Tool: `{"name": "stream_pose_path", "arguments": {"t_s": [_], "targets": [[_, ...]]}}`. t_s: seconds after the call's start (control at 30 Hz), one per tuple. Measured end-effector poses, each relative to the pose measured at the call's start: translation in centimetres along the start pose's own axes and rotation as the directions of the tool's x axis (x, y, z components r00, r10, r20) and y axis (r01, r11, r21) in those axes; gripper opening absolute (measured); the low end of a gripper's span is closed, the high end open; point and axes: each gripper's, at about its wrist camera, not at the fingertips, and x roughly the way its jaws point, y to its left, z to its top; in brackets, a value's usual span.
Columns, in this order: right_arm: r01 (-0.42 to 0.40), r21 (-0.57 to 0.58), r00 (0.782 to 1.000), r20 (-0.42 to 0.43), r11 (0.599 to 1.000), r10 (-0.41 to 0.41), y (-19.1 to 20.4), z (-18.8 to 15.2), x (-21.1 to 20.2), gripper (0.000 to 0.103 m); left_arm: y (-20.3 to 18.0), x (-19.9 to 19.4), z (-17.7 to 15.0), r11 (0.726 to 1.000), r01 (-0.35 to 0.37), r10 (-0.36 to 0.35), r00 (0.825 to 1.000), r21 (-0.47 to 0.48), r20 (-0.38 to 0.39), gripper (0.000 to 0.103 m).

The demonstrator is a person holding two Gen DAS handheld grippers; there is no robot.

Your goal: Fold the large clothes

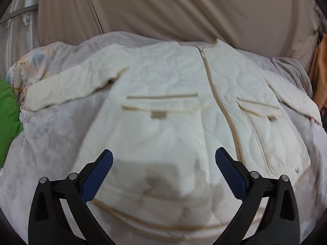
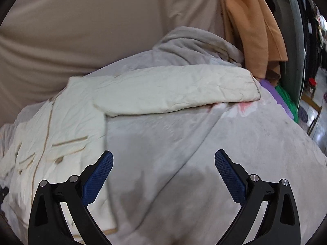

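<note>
A cream quilted jacket (image 1: 167, 85) with tan trim, a front zip and two flap pockets lies spread face up on a grey blanket (image 1: 53, 134). Its sleeves stretch out to both sides. My left gripper (image 1: 163, 159) is open and empty, hovering above the jacket's lower hem. In the right wrist view the jacket's body (image 2: 61, 126) lies at the left and one sleeve (image 2: 173, 89) runs across to the right. My right gripper (image 2: 163, 159) is open and empty over the bare blanket (image 2: 204, 153), beside the jacket and below that sleeve.
A beige sheet (image 1: 163, 6) hangs behind the bed. A green cloth (image 1: 8, 112) lies at the left edge. Orange fabric (image 2: 251, 24) hangs at the right, with purple and green items (image 2: 284, 100) below it. A grey rumpled blanket (image 2: 194, 42) is piled at the back.
</note>
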Motion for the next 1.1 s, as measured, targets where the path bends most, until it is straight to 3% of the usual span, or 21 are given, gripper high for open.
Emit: {"name": "stream_pose_path", "arguments": {"t_s": [0.17,0.3,0.4,0.53,0.57,0.7,0.8,0.9,0.97,1.1], "targets": [[0.005,0.286,1.000,0.001,0.958,-0.005,-8.9,4.6,5.8,0.093,1.5,2.6,2.8,1.000,-0.006,0.006,0.999,-0.013,0.042,0.098],[0.078,0.372,0.997,-0.031,0.925,-0.071,-12.8,7.1,9.9,0.082,2.1,4.6,4.6,1.000,-0.018,0.018,0.999,-0.009,0.044,0.098],[0.101,0.406,0.995,-0.045,0.908,-0.091,-14.8,8.0,12.1,0.062,2.1,6.1,5.6,1.000,-0.014,0.014,1.000,-0.002,0.028,0.098],[0.073,0.440,0.997,-0.013,0.895,-0.075,-14.7,10.0,13.4,0.019,2.2,7.5,6.6,1.000,0.018,-0.018,1.000,-0.019,0.010,0.098],[0.061,0.421,0.998,0.004,0.905,-0.070,-13.8,10.8,13.3,0.015,2.2,7.8,6.9,0.999,0.025,-0.025,1.000,-0.023,0.007,0.098],[-0.020,0.186,0.989,0.146,0.982,-0.007,-3.7,14.8,10.1,0.013,1.8,8.4,8.3,0.998,0.038,-0.038,0.999,-0.040,0.017,0.098],[-0.177,-0.050,0.964,0.192,0.983,0.184,7.4,16.1,7.1,0.012,1.3,8.5,9.9,0.996,0.067,-0.065,0.997,-0.062,0.037,0.098],[-0.336,-0.264,0.918,0.125,0.904,0.377,18.9,14.5,5.6,0.012,0.7,8.5,11.5,0.989,0.121,-0.118,0.992,-0.083,0.047,0.098],[-0.431,-0.362,0.883,0.019,0.826,0.469,26.3,11.9,6.3,0.011,0.4,8.6,12.4,0.984,0.147,-0.142,0.989,-0.097,0.049,0.098],[-0.531,-0.473,0.842,-0.197,0.704,0.503,36.8,4.9,9.9,0.011,0.2,9.5,13.4,0.973,0.198,-0.196,0.980,-0.122,0.027,0.098]]}}
